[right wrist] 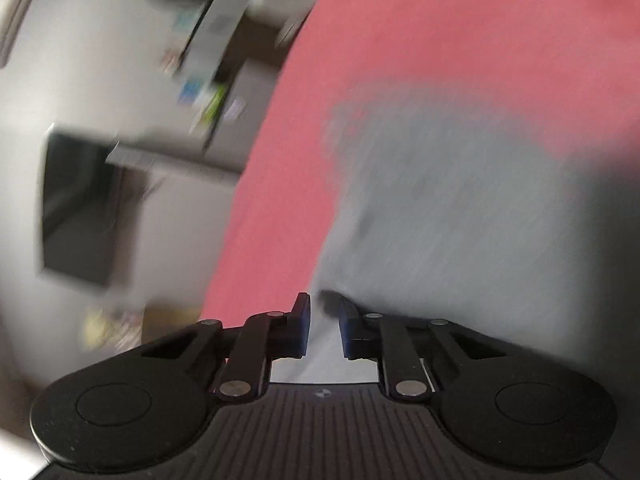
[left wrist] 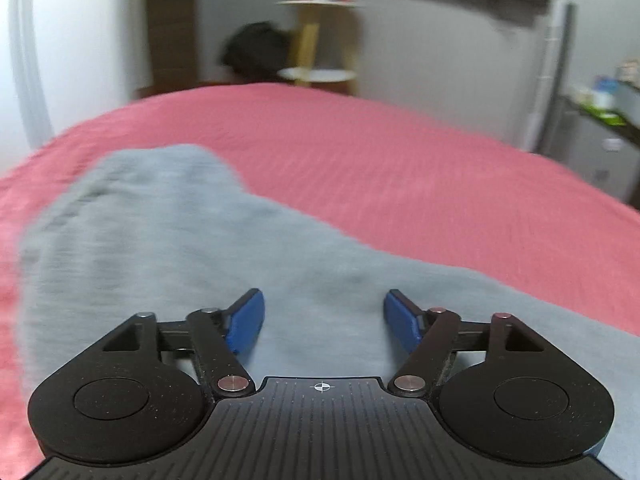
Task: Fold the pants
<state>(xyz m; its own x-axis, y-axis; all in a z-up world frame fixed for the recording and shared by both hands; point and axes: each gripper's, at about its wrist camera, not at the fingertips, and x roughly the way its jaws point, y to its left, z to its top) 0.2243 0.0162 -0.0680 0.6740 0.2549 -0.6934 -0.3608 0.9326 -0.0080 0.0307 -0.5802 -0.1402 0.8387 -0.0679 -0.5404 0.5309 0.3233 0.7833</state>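
Grey pants (left wrist: 168, 232) lie on a red bedspread (left wrist: 400, 168). In the left wrist view my left gripper (left wrist: 324, 320) is open, its blue fingertips (left wrist: 250, 320) wide apart just above the grey cloth, holding nothing. In the right wrist view, tilted and blurred, my right gripper (right wrist: 324, 324) has its jaws close together with a fold of the grey pants (right wrist: 460, 220) running between them. The cloth spreads away to the upper right over the red bedspread (right wrist: 460, 20).
Beyond the far edge of the bed stand a small wooden side table (left wrist: 320, 40), a dark bundle (left wrist: 256, 50) and a grey cabinet (left wrist: 600, 148). A dark screen (right wrist: 76, 208) and shelves (right wrist: 208, 60) show left of the bed in the right wrist view.
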